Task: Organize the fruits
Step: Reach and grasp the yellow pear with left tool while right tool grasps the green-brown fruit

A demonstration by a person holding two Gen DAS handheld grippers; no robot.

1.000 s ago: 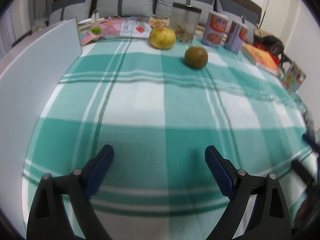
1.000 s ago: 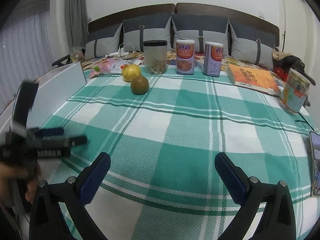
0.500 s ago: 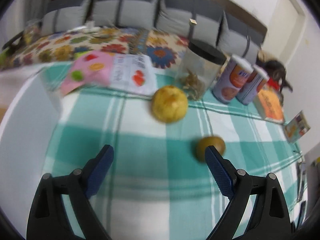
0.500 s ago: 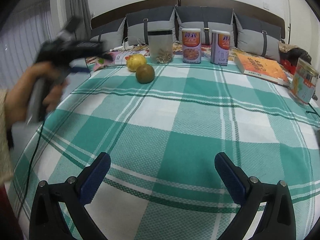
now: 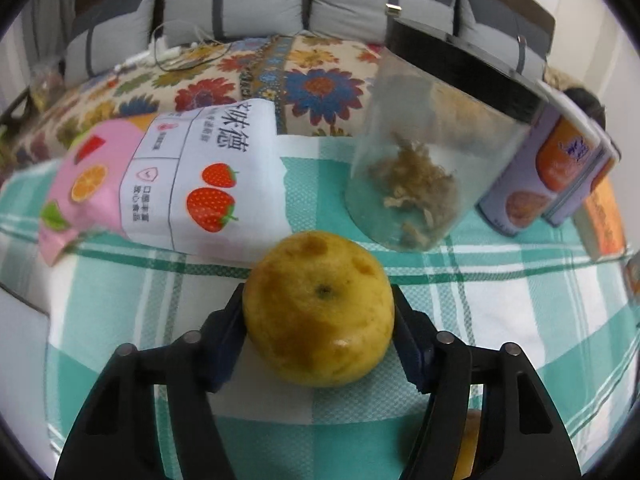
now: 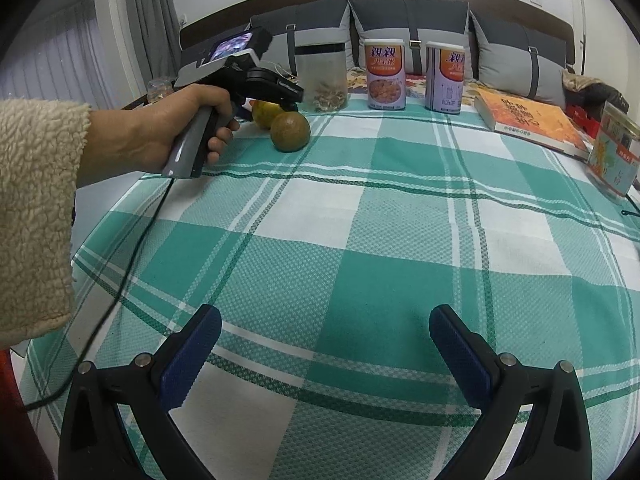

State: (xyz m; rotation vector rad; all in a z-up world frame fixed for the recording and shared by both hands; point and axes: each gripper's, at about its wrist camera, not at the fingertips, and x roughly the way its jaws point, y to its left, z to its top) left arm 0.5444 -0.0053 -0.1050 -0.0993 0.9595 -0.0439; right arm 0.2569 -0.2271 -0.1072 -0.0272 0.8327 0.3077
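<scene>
Cloth (image 6: 360, 220): teal-and-white check with dark green lines. Fruit (image 5: 318, 308): yellow, brown-blotched; second fruit (image 6: 290, 132): olive-brown. Pouch (image 5: 168, 184): pink and white, red strawberries, orange slice. Cans (image 6: 386, 74): lilac with orange labels. Book (image 6: 528, 120): orange. Cushions (image 6: 408, 20): grey, two-tone. Bedspread (image 5: 256, 76): multicoloured floral. Sleeve (image 6: 36, 216): cream fleece.

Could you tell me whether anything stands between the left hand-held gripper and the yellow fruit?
Nothing visible does. The yellow fruit already sits between the closing jaws of the left hand-held gripper, both pads at its sides; the brown fruit lies beside it, outside the jaws.
</scene>
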